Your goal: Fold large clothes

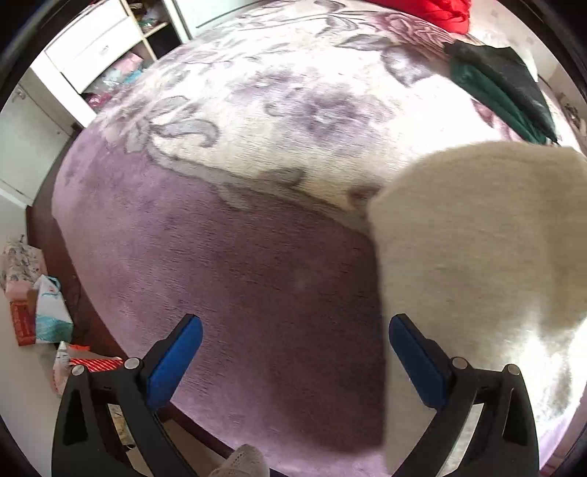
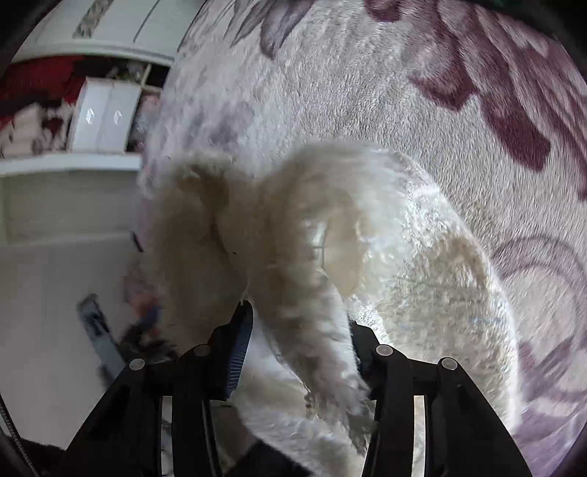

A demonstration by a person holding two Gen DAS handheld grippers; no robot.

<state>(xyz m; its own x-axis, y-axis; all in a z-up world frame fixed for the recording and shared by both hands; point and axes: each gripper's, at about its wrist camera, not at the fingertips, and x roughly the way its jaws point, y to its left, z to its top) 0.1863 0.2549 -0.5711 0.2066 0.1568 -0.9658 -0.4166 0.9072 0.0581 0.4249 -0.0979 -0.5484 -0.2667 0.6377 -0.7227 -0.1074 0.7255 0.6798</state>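
A fluffy cream-white garment (image 1: 477, 235) hangs lifted at the right of the left wrist view, above the purple floral bedspread (image 1: 227, 227). My left gripper (image 1: 295, 330) is open and empty, its blue pads wide apart over the bedspread, just left of the garment's edge. In the right wrist view my right gripper (image 2: 299, 323) is shut on the cream garment (image 2: 301, 227), which bunches up between the fingers and drapes down onto the bedspread (image 2: 422, 91).
A dark green and black folded garment (image 1: 506, 88) and a red cloth (image 1: 436, 11) lie at the far side of the bed. White drawers and shelves (image 1: 95, 47) stand at the left. Bags and boxes (image 1: 40, 308) sit on the floor by the bed's edge.
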